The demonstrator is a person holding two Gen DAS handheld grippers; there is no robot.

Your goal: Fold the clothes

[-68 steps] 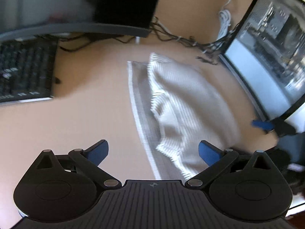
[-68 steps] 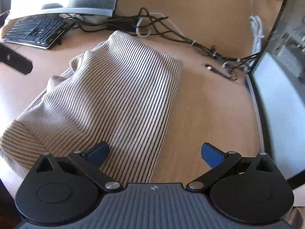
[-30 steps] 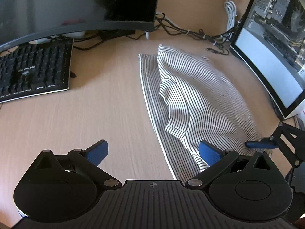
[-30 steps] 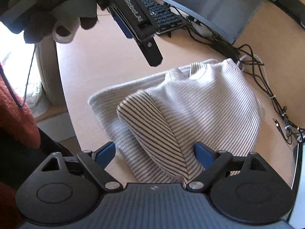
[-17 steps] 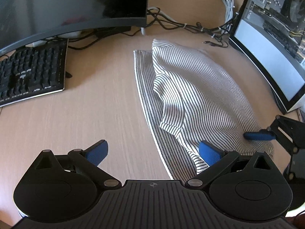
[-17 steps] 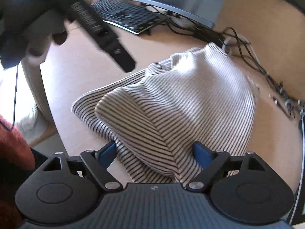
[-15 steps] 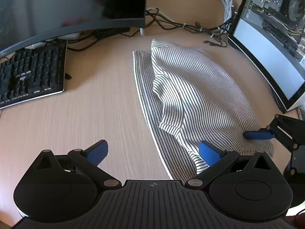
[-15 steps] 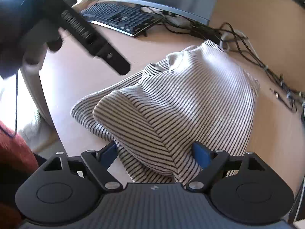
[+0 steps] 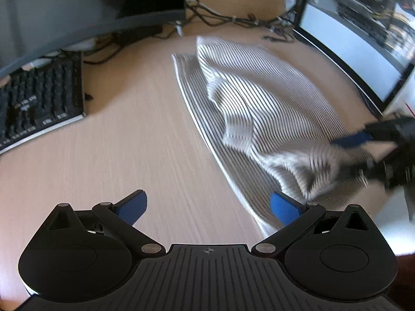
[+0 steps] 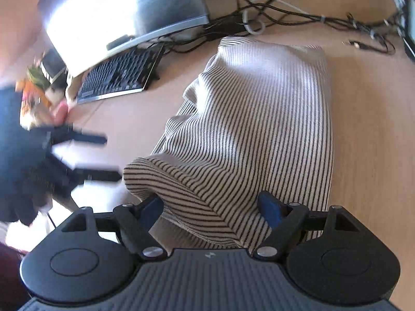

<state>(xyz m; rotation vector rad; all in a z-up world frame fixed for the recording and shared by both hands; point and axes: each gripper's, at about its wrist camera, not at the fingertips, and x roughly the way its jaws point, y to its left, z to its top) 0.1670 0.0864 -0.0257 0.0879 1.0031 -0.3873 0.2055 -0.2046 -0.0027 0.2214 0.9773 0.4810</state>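
Garment: striped, part-folded on counter, long axis running away from us. R gripper gaped round near hem; L gripper spread, empty, left of it.

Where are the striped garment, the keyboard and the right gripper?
striped garment (image 10: 259, 129), right wrist view, middle of the top layer.
keyboard (image 9: 39, 98), left wrist view, on the keys.
right gripper (image 10: 211, 207), right wrist view, midway between its blue fingertips.

sunlit wooden desk, two monitors, keyboard, tangled cables.
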